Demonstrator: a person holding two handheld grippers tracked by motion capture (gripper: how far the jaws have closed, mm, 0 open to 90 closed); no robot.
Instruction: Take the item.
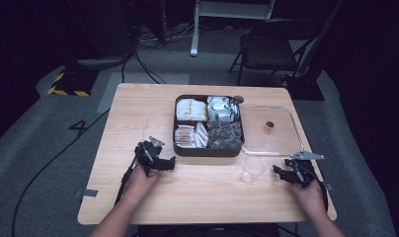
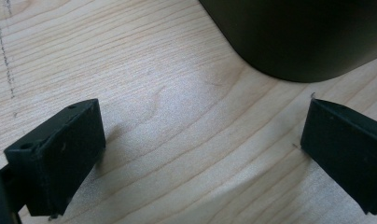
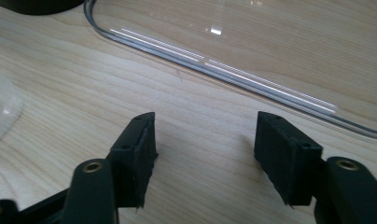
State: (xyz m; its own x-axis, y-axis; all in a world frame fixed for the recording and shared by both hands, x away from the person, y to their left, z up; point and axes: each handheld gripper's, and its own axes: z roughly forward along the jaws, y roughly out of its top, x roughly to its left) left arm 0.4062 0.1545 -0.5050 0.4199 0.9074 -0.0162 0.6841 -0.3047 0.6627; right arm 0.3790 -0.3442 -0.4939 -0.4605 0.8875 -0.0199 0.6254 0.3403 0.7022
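Your dark box [image 1: 208, 148] sits at the middle of the wooden counter [image 1: 138, 108], split into four compartments. The far-left one holds yellow and white packets, the far-right one silvery packets, the near-left one pale sachets and the near-right one dark packets; what the packets are is too small to read. Touching its right side lies a clear lid [image 1: 286, 116] with a small gold knob [image 1: 269, 125], and a clear cup [image 1: 252, 169] stands just in front of that lid.

Your left tool [image 1: 166, 164] rests on the counter near the box's front-left corner, jaws wide apart with nothing between them. Its own view cuts the box down to a dark rounded corner [image 2: 298, 37].

Your right tool [image 1: 280, 171] lies just right of the cup, jaws apart over bare wood. In its view the lid's edge [image 3: 224, 70] crosses ahead, and the cup is a blurred pale shape [image 3: 2, 105] cut off at the left.
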